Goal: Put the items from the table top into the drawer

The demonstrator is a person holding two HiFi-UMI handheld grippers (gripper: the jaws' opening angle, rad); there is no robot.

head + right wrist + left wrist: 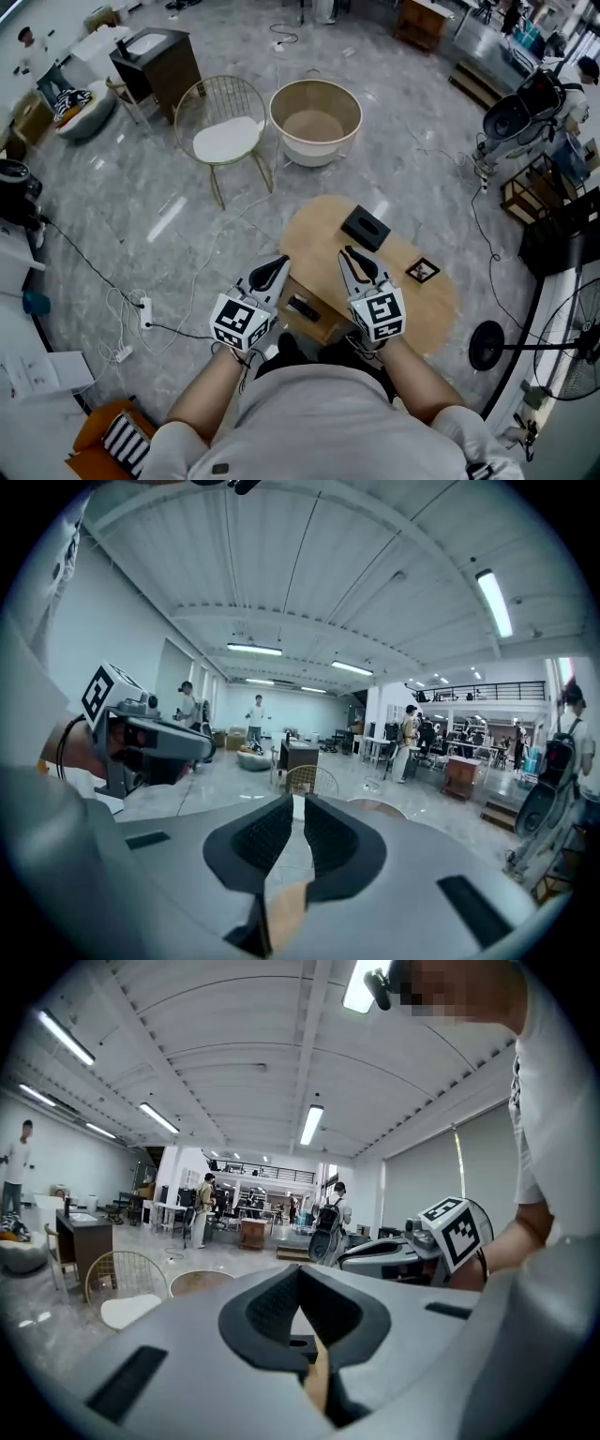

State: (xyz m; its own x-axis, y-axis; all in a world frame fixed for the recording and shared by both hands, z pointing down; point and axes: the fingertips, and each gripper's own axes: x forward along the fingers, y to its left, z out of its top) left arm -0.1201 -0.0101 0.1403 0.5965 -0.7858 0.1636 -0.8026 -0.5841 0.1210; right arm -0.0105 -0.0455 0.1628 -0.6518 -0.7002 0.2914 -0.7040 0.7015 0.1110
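Left claw [272, 273]: jaws together at the tips, nothing between; held high above the oval wooden surface [314, 234].
Right claw [355, 266]: jaws nearly together with a thin slit left, nothing in it; held level with the left claw, just to its right.
Black box [365, 228]: on the surface, just beyond and below the right claw's tips.
Black-framed square piece [422, 270]: on the surface, to the right of the right claw, apart from the box.
Drawer [319, 322]: pulled open under the surface's near edge, below and between the two claws; dark slim item [302, 306] inside.
Step in hand, by judgement: between picks, both claws empty, two items left on the surface.
Next move, by judgement: lower the right claw onto the black box, spread the jaws wide enough to span it, clamp, lift, carry back to the drawer.
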